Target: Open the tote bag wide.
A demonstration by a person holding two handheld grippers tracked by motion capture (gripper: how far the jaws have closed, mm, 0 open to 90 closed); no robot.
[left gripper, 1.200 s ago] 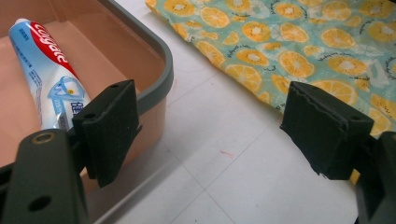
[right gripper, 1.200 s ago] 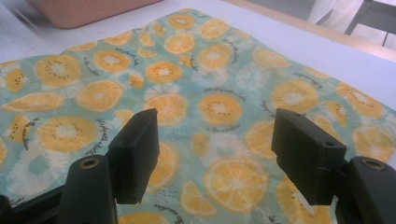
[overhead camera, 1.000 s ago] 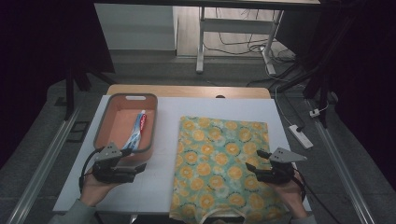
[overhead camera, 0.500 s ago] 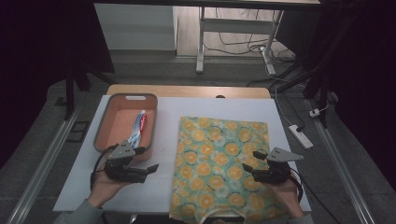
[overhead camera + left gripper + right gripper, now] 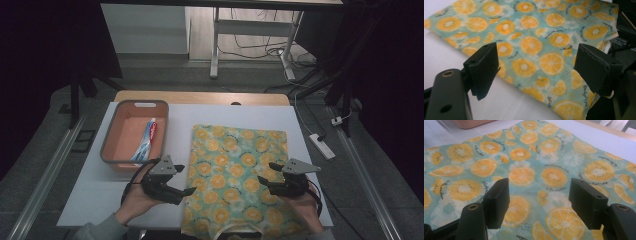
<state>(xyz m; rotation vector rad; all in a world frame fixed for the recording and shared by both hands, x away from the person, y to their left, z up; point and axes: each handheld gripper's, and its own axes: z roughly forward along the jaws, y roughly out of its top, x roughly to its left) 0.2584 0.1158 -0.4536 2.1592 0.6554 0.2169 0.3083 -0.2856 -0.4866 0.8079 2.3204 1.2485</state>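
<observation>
Here the cloth (image 5: pixel 235 177) lies flat across the lower centre of the high view, on the table (image 5: pixel 100 195). The left gripper (image 5: pixel 186 191) sits at its lower left edge, jaws wide. The right gripper (image 5: pixel 262 181) hovers over its lower right, jaws wide too, empty.

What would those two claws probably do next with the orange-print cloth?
Probably close in and pinch its edges. The left gripper stands open at the cloth's left edge, the right gripper open above its right part, and the cloth lies flat, ungrasped.
</observation>
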